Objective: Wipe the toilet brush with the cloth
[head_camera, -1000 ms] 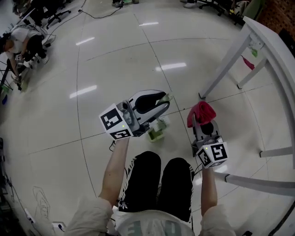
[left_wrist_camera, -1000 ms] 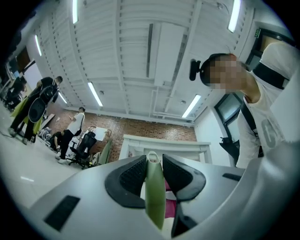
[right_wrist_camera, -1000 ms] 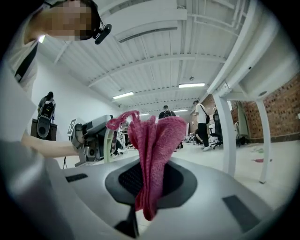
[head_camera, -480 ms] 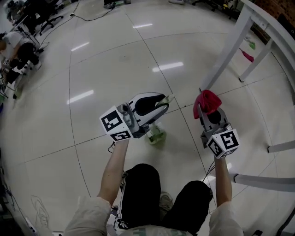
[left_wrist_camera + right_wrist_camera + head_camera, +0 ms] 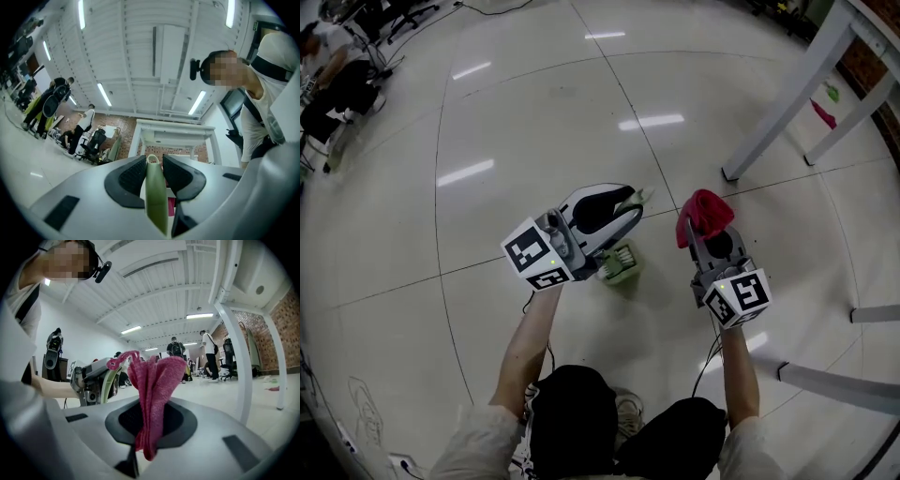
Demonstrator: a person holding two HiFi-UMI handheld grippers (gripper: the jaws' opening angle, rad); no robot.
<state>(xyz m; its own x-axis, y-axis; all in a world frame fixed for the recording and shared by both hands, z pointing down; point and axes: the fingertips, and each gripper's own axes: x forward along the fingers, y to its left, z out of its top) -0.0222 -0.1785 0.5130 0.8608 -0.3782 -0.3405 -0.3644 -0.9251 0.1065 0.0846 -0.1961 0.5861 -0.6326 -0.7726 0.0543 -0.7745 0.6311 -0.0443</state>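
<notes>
Cloth [image 5: 152, 394] in right gripper [image 5: 706, 236], brush [image 5: 154, 197] in left gripper [image 5: 631, 203]

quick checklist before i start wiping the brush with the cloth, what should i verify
1. left gripper shut on toilet brush handle: ok
2. right gripper shut on cloth: ok
3. cloth sticks out past the jaws, enough to wipe with: ok
4. cloth touching brush head: not ok, they are apart
5. brush head off the floor: cannot tell
</notes>
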